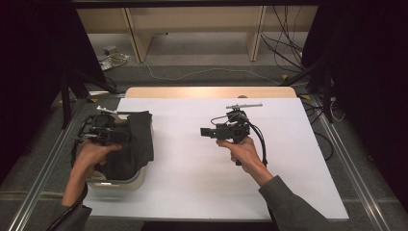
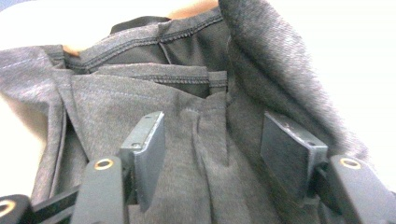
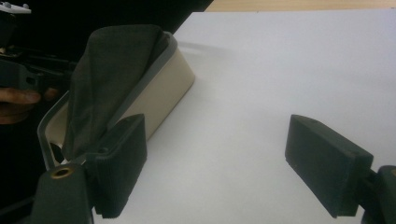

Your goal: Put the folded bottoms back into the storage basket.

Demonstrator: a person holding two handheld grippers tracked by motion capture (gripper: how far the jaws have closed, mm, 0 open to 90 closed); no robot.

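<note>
Draping lengthwise over beige bin (image 1: pixel 120 182), grey garment (image 1: pixel 132 144), seemingly folded, both tools' jaws apart.

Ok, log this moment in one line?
left gripper: open over dark grey garment | beige plastic bin: holds garment | right gripper: open, empty

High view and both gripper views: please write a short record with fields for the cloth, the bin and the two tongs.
cloth: dark grey garment, draped over the bin's rim, partly inside
bin: beige tub, at the table's left edge
table: white top
left tongs: open above the garment, pads not pressing it
right tongs: open, nothing between, over the bare table
</note>
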